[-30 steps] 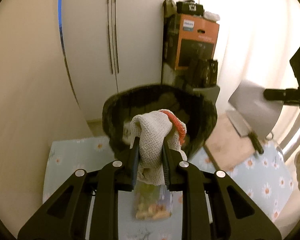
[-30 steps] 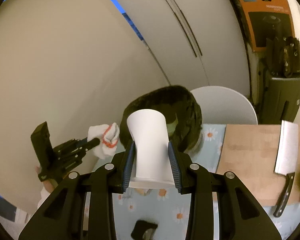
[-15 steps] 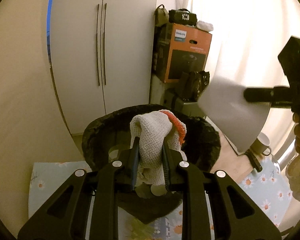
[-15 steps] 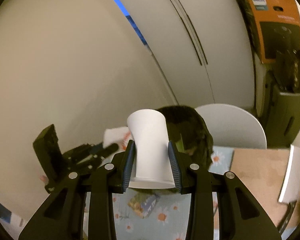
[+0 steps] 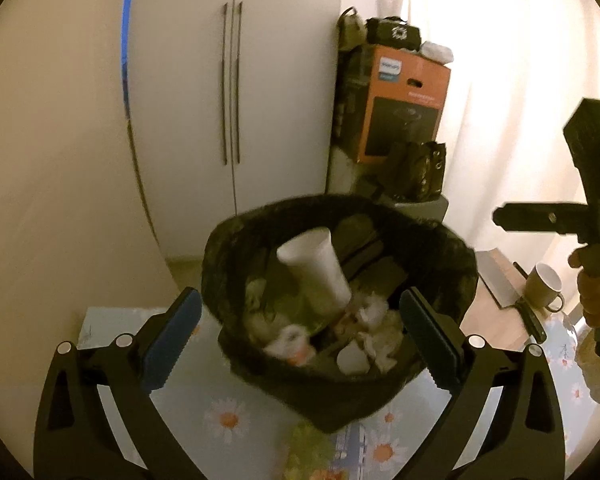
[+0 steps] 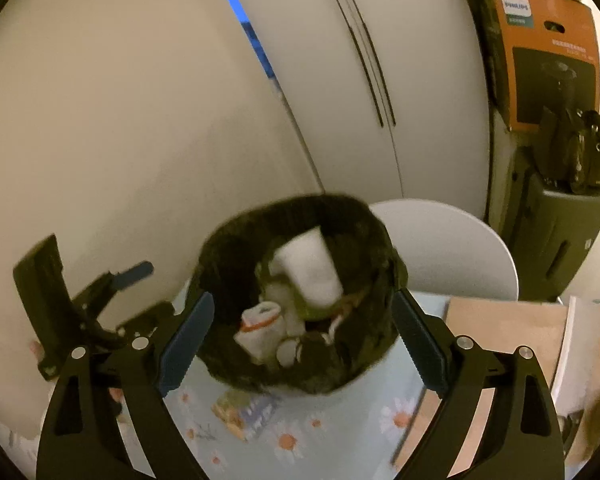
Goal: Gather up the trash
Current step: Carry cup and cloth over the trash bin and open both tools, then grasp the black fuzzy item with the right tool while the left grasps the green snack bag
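Note:
A bin lined with a black bag (image 5: 432, 248) (image 6: 228, 248) stands on the daisy-print table. Inside lie a white paper cup (image 5: 314, 264) (image 6: 310, 266), a white sock with an orange band (image 6: 260, 322) (image 5: 288, 340), and crumpled paper scraps (image 5: 374, 320). My left gripper (image 5: 300, 344) is open and empty just above the bin's near rim. My right gripper (image 6: 302, 344) is open and empty, also over the near rim. The left gripper shows in the right wrist view (image 6: 112, 300); the right one shows in the left wrist view (image 5: 548, 220).
A snack packet (image 6: 244, 412) (image 5: 312, 452) lies on the tablecloth in front of the bin. To the right are a wooden cutting board (image 6: 500, 328), a cleaver (image 5: 508, 296) and a mug (image 5: 544, 284). A white chair back (image 6: 448, 248) stands behind the bin.
Both grippers have opened over the bin. The sock has dropped from the left gripper and the paper cup from the right; both now lie inside the bin.

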### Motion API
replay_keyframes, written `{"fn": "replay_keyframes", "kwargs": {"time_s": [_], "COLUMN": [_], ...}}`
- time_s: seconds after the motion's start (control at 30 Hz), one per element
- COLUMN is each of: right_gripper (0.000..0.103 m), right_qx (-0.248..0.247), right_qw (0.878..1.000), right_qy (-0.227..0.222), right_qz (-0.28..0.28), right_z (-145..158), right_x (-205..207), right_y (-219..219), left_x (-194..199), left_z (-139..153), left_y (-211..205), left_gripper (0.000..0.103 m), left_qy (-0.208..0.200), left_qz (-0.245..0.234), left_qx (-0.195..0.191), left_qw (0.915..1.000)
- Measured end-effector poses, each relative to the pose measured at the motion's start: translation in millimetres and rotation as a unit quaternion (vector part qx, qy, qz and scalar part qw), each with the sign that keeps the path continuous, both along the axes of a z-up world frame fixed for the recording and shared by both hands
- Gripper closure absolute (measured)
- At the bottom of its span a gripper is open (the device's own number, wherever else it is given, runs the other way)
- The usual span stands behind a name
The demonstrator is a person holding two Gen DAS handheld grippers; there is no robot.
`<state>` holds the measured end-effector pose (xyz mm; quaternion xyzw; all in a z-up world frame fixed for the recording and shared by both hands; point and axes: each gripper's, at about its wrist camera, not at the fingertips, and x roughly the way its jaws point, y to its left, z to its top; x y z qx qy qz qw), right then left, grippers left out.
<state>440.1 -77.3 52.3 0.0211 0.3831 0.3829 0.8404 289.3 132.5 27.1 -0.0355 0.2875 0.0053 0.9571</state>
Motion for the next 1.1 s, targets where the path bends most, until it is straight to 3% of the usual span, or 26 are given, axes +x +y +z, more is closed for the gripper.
{"fn": "replay_keyframes", "kwargs": {"time_s": [0.27,0.57,0.8,0.97,1.1], "right_gripper": [0.015,0.015,0.015,0.015,0.015], "right_qx": [-0.010,-0.054,-0.071,-0.078,-0.097], "right_qw": [1.000,0.998,0.995,0.992,0.989], "right_qy": [0.030,0.037,0.073,0.097,0.103], "right_qz": [-0.003,0.000,0.020,0.034,0.045], "right_z": [-18.5,-44.4,-79.8,-104.5,-119.8], "right_x": [-20.3,-59.0,-87.8,-106.0,-125.5], "right_y": [-18.7,-34.8,-47.4,-50.4,-48.5], "left_x": [-21.4,-51.2,-78.5,-98.3,-113.7], "left_z": [-13.6,-39.2,-70.4,-89.3,-98.0], "left_y": [-5.4,-28.6,-39.3,-49.1,-47.4], "left_gripper": [0.006,0.006,0.006,0.006,0.006], "left_qy": [0.029,0.069,0.111,0.134,0.140], "left_qz": [0.031,0.046,0.060,0.080,0.082], "left_qx": [0.011,0.010,-0.027,-0.012,-0.038], "left_qw": [0.9990,0.9965,0.9916,0.9876,0.9860]}}
